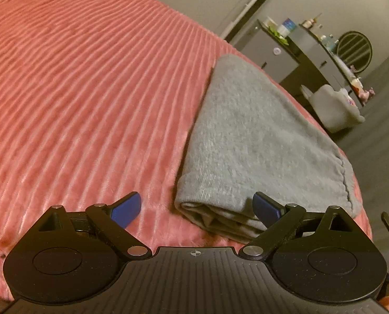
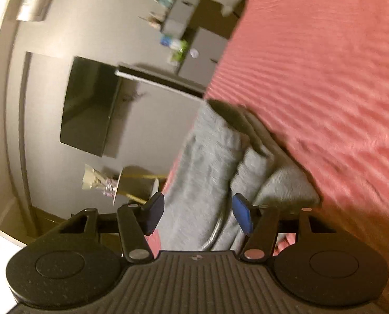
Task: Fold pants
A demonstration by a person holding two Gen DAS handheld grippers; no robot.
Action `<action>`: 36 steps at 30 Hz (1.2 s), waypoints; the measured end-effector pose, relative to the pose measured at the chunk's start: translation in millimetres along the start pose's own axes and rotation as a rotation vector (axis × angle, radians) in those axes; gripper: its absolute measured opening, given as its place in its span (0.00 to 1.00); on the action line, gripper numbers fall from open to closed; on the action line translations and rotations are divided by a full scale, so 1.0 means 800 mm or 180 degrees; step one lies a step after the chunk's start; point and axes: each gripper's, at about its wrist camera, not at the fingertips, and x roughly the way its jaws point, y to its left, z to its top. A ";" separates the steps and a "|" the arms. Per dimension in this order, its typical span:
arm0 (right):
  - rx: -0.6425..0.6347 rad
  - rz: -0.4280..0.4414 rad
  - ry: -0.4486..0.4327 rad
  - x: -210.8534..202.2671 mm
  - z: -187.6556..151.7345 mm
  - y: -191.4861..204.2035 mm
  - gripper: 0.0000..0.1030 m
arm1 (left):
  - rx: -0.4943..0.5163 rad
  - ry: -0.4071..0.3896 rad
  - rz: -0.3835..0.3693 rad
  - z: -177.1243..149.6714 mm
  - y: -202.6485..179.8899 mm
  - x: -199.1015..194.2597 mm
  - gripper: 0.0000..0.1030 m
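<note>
**Grippers at the folded pants**

The left gripper [image 1: 197, 210] is held wide, empty, at the near end of the grey pants [image 1: 249, 136]. The right gripper [image 2: 198, 216] is half-spread astride a fold; contact cannot be told. The pants lie on a pink ribbed bedspread [image 1: 89, 91].

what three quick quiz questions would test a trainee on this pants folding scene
1. True or false: the folded grey knit pants lie on the pink ribbed bedspread.
2. In the left wrist view, the left gripper jaws are: A open, B shut on the pants.
3. What fabric sits between the right gripper jaws?

Key: 1 true; 2 A; 3 the grey pants, though whether the pads press on them cannot be told.
</note>
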 end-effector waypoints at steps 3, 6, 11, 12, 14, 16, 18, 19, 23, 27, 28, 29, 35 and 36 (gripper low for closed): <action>0.0163 -0.0344 0.0134 0.023 0.002 -0.021 0.57 | 0.0083 0.0000 0.0036 -0.001 -0.006 0.003 0.94; 0.0417 -0.0274 0.0169 0.041 0.007 -0.038 0.63 | 0.0109 0.0006 0.0038 -0.001 -0.010 0.004 0.94; 0.0175 -0.0372 0.0040 0.069 0.014 -0.014 0.80 | 0.0171 -0.0001 -0.0007 -0.003 -0.011 0.006 0.94; 0.0147 -0.0439 0.0017 0.073 0.014 -0.013 0.70 | 0.0183 -0.0003 -0.0011 -0.003 -0.011 0.006 0.94; 0.0040 -0.0588 0.0011 0.076 0.014 -0.009 0.38 | 0.0161 -0.0007 -0.0022 -0.003 -0.010 0.006 0.94; -0.0013 -0.0549 -0.0022 0.070 0.012 0.000 0.36 | 0.0103 -0.0026 -0.0041 -0.001 -0.007 0.005 0.94; -0.0191 -0.0501 -0.0078 0.057 0.007 0.015 0.34 | 0.0073 -0.0055 -0.0010 0.000 -0.005 0.004 0.94; -0.0266 -0.0473 -0.0101 0.051 0.002 0.022 0.33 | 0.0067 -0.0075 0.0006 0.000 -0.004 0.004 0.94; -0.0385 -0.0374 -0.0203 0.028 -0.006 0.039 0.33 | -0.0006 -0.0165 0.0053 0.004 0.001 -0.001 0.94; -0.0371 -0.0319 -0.0202 0.013 -0.009 0.029 0.33 | -0.0091 -0.0213 0.0077 0.008 0.009 -0.002 0.94; -0.0373 -0.0354 -0.0202 0.013 -0.009 0.025 0.33 | -0.0094 -0.0222 0.0105 0.008 0.009 -0.002 0.94; -0.0398 -0.0473 -0.0182 0.017 -0.009 0.017 0.34 | -0.0094 -0.0226 0.0126 0.009 0.010 -0.002 0.94; -0.0430 -0.0831 -0.0303 -0.001 0.003 0.011 0.63 | -0.0064 -0.0290 0.0156 0.009 0.007 -0.007 0.94; -0.0571 -0.0854 -0.0406 -0.008 0.005 0.020 0.67 | -0.0047 -0.0303 0.0164 0.009 0.005 -0.007 0.94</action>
